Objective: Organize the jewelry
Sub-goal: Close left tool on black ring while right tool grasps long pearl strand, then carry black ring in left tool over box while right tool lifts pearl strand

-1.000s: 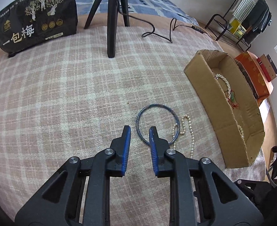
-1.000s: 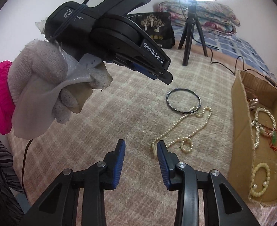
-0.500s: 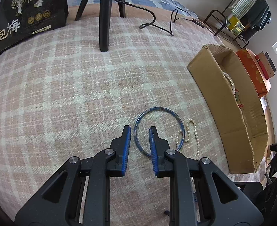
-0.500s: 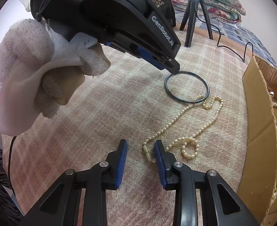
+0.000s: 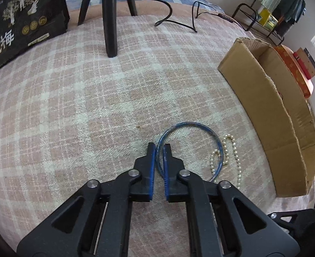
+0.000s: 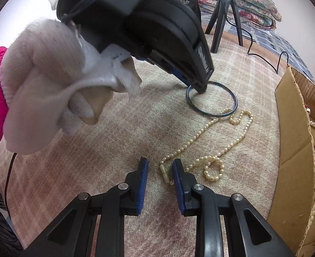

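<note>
**Now pinching the bangle, with the pearl clasp lined up next**

Now my left gripper (image 5: pixel 160 147) has just clamped down on the blue bangle (image 5: pixel 191 126), its pads squeezing the near-left arc of the hoop with the wire between them. The rest of the ring lies flat on the checked blanket (image 5: pixel 93 107), reaching away to the far right of my fingertips. From the right wrist view I see the same grip from outside: the left gripper's tip (image 6: pixel 200 87) sits on the hoop's far-left edge.

My right gripper (image 6: pixel 160 165) stands narrow but not closed; its jaws have been drawing in, and the clasp end of the pearl necklace (image 6: pixel 232 141) lies between them, untouched as far as I can judge. The strand's long run trails away to the far right, up toward the bangle, and one loop passes under the hoop's rim. So lifting the ring may drag the pearls, I reckon.

The cardboard box (image 5: pixel 264 98) waits on the right, closer to my right hand. Its inside is mostly hidden by the near wall; only scraps of beads show. My gloved left hand (image 6: pixel 50 81) blocks much of the right camera's view.
</note>
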Motion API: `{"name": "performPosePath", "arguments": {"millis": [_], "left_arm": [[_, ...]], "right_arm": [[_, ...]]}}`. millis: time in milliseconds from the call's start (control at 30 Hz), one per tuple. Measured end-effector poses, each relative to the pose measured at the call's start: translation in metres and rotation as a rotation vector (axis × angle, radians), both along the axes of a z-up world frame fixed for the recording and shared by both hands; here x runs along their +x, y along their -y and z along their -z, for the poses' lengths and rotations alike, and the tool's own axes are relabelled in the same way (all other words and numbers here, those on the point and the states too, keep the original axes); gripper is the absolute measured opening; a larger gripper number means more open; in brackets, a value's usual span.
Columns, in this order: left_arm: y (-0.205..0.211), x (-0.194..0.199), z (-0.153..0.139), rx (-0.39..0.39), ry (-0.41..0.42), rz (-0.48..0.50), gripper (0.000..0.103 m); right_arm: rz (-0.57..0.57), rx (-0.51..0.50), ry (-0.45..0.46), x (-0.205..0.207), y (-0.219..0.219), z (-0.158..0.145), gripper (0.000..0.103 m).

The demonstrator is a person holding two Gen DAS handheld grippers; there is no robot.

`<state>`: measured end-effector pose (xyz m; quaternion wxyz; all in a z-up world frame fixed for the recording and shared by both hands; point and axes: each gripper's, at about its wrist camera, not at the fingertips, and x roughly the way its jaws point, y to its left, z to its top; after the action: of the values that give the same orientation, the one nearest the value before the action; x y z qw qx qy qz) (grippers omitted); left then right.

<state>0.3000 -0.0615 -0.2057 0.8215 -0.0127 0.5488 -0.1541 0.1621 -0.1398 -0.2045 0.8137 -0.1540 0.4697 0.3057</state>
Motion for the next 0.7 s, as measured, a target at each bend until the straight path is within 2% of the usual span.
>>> {"name": "performPosePath", "arguments": {"millis": [200, 333, 367, 700], "left_arm": [[-0.006, 0.001, -0.003, -0.019, 0.012, -0.023, 0.002], [-0.015, -0.001, -0.01, -0.021, 0.022, -0.048, 0.002], [-0.017, -0.001, -0.012, -0.022, 0.024, -0.054, 0.002], [-0.027, -0.018, -0.046, -0.033, 0.082, -0.072, 0.001]], "right_arm": [[-0.012, -0.024, 0.009, -0.006, -0.005, -0.002, 0.02], [-0.02, -0.039, 0.013, -0.009, -0.01, -0.004, 0.004], [-0.023, -0.046, 0.017, -0.011, -0.01, -0.004, 0.002], [0.006, -0.012, 0.032, -0.026, 0.001, -0.022, 0.001]]}}
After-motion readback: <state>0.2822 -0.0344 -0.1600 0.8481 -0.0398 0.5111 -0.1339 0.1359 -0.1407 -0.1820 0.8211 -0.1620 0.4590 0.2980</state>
